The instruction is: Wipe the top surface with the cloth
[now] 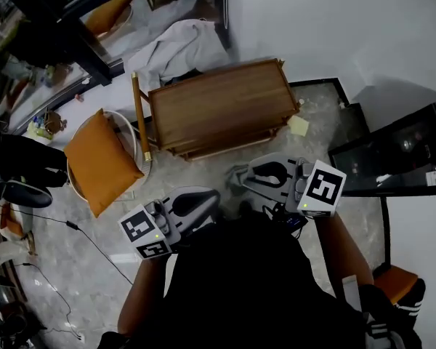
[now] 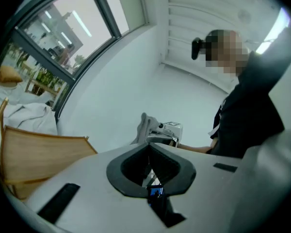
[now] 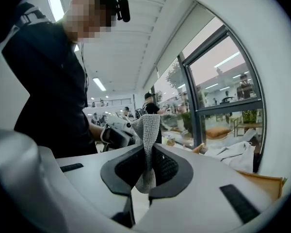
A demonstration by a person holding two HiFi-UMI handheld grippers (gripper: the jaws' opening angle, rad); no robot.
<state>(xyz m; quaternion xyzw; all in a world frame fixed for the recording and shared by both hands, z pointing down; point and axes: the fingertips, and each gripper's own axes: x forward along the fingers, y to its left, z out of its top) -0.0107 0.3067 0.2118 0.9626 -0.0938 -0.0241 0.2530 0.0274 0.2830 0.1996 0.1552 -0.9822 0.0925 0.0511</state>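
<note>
A low wooden table (image 1: 221, 107) stands on the marble floor ahead of me; its top is bare. Both grippers hover near my body, short of the table's near edge. My right gripper (image 1: 248, 177) is shut on a grey knitted cloth (image 3: 146, 144), which sticks up between the jaws and hangs below them; the cloth (image 1: 237, 176) shows as a grey flap at the jaw tips. My left gripper (image 1: 206, 201) has its jaws together with nothing between them. From the left gripper view I see the right gripper with the cloth (image 2: 142, 127) and a corner of the table (image 2: 39, 154).
An orange cushion (image 1: 102, 162) lies on a round chair left of the table. A wooden pole (image 1: 140, 118) leans by the table's left side. White fabric (image 1: 178, 46) is piled behind. A black cabinet (image 1: 400, 147) stands right. A yellow note (image 1: 299, 126) and cables (image 1: 80, 231) lie on the floor.
</note>
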